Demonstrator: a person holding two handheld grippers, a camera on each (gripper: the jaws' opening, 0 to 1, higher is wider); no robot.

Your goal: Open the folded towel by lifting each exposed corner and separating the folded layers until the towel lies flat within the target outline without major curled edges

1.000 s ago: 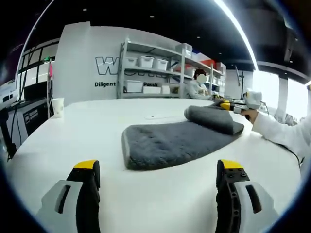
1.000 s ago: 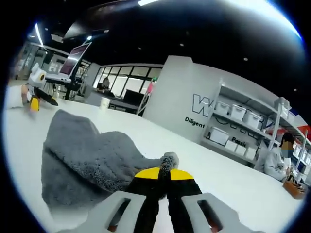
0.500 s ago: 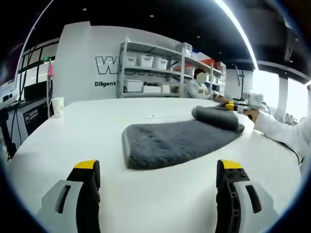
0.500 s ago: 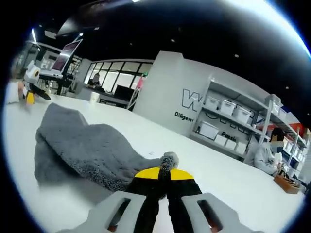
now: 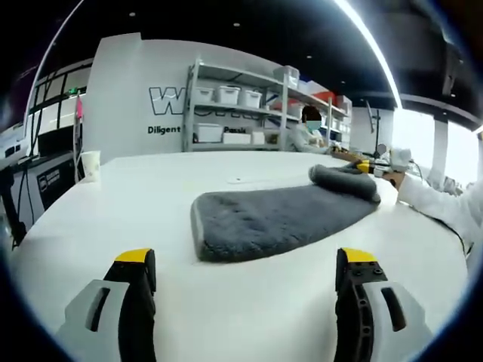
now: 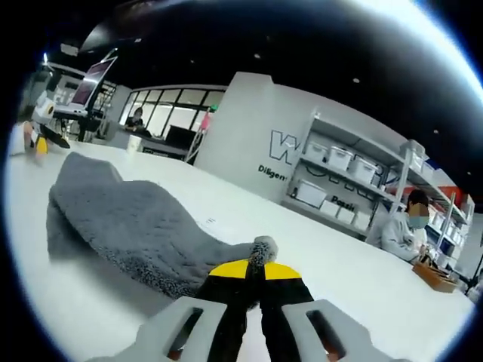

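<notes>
The left gripper [image 5: 245, 275] has its 2 jaws wide apart over bare white table [image 5: 113, 204]. Just beyond lies the grey towel [image 5: 272, 219], its near edge thick, its far corner rolled up. The right gripper [image 6: 253, 273] pinches that corner, jaws closed on it.

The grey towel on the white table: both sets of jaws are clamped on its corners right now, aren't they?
Not both. The right gripper is shut on a corner of the grey towel, as the right gripper view shows. In the left gripper view, the left gripper has its jaws wide open, short of the towel, above the white table.
</notes>
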